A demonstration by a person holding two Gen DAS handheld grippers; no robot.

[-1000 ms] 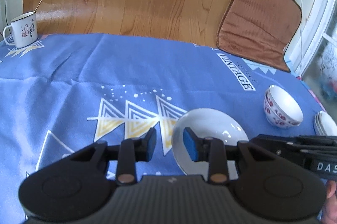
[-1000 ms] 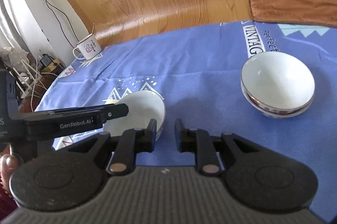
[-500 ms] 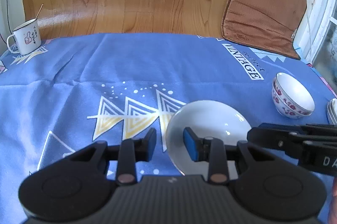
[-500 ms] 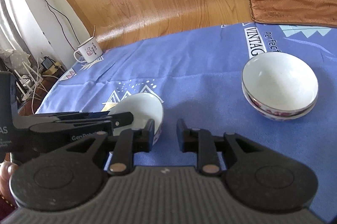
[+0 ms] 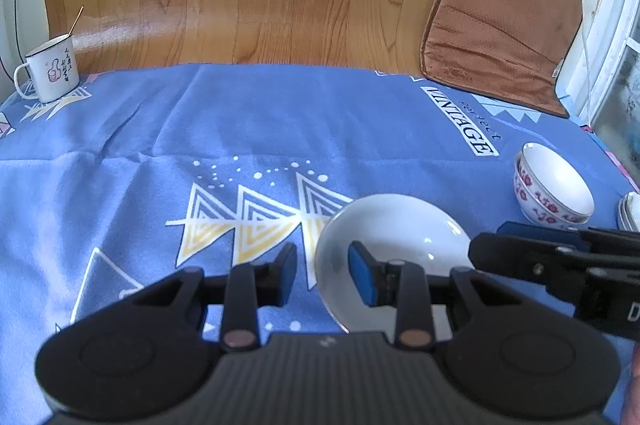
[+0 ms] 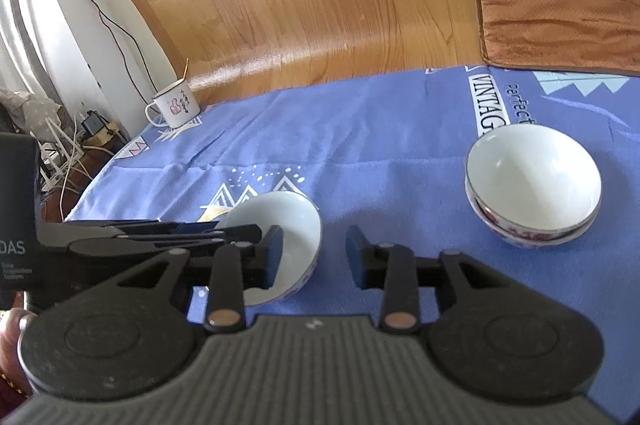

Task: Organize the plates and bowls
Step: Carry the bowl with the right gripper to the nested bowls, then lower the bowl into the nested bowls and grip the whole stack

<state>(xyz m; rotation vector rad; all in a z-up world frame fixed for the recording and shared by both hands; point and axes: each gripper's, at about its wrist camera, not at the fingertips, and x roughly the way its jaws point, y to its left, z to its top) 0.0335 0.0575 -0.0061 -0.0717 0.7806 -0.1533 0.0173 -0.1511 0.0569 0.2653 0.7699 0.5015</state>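
With 2 red-patterned white porcelain bowls (image 6: 534,185) already nested, you still must stack the third bowl (image 6: 280,233) straddled by both grippers' unclamped jaws, right gripper (image 6: 314,257) widening, left gripper (image 5: 322,273) slightly parted.

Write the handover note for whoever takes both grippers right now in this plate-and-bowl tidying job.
Left gripper: jaws apart, straddling one side of the loose bowl's rim; no pad visibly pressing.
Right gripper: jaws opening, astride the same bowl's opposite rim, not gripping.
Things: the loose bowl sits on the blue tablecloth; the nested bowls stand to its right; what looks like stacked plates shows at the far right edge.
Done: two bowls nested.
Left: grip the loose bowl and probably set it into the nested pair.
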